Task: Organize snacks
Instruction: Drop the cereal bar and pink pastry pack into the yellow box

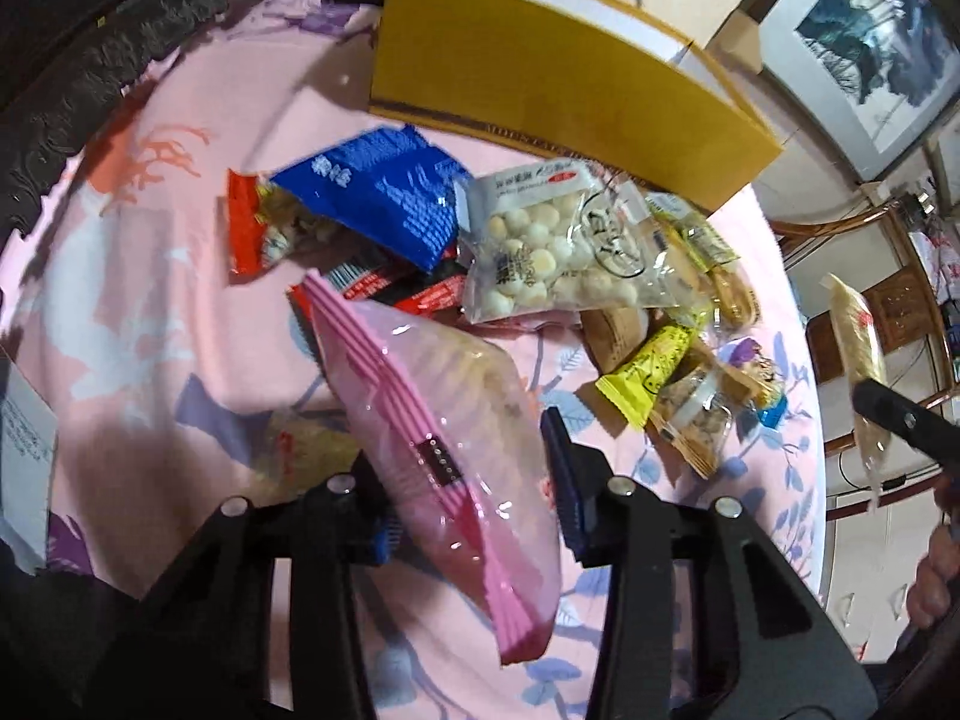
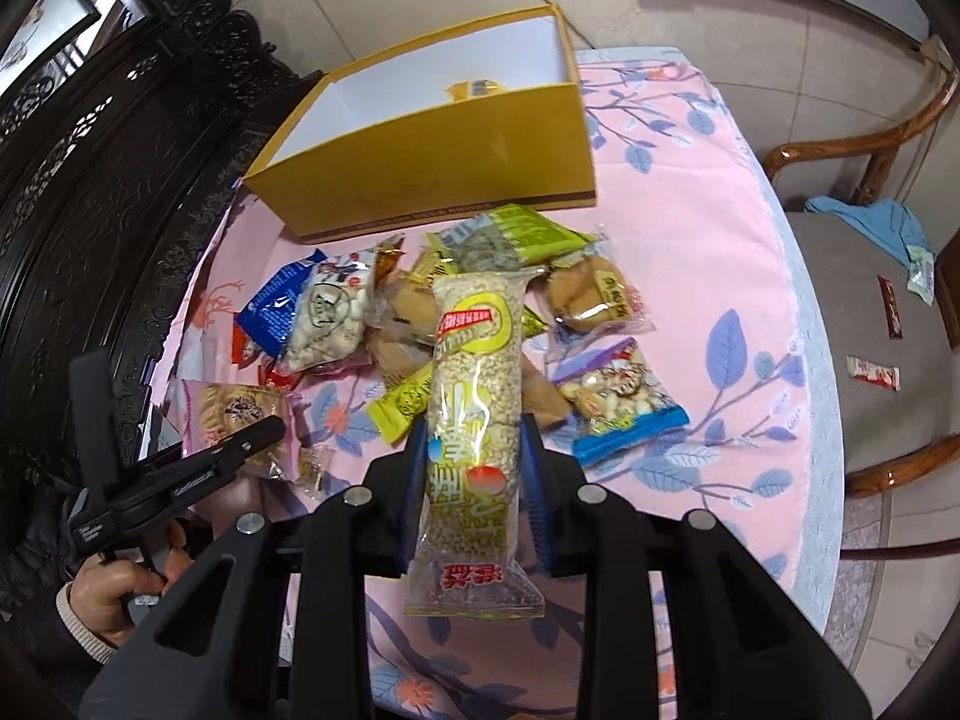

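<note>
My left gripper (image 1: 468, 468) is shut on a pink-edged clear snack bag (image 1: 444, 408) and holds it above the pink floral tablecloth (image 1: 150, 276). My right gripper (image 2: 474, 450) is shut on a long clear rice-crisp bar packet (image 2: 477, 420) with yellow and red print, held above the snack pile. The pile holds a blue packet (image 1: 384, 192), a clear bag of white balls (image 1: 540, 252), a yellow wrapper (image 1: 648, 372) and several others. An open yellow box (image 2: 432, 138) with a white inside stands behind the pile. The held bar also shows at the right of the left wrist view (image 1: 858, 348).
A dark carved cabinet (image 2: 90, 180) stands left of the table. A wooden chair (image 2: 870, 276) at the right carries small wrappers and a blue cloth. A white paper (image 1: 24, 450) lies at the table's left edge. A framed picture (image 1: 870, 36) hangs behind.
</note>
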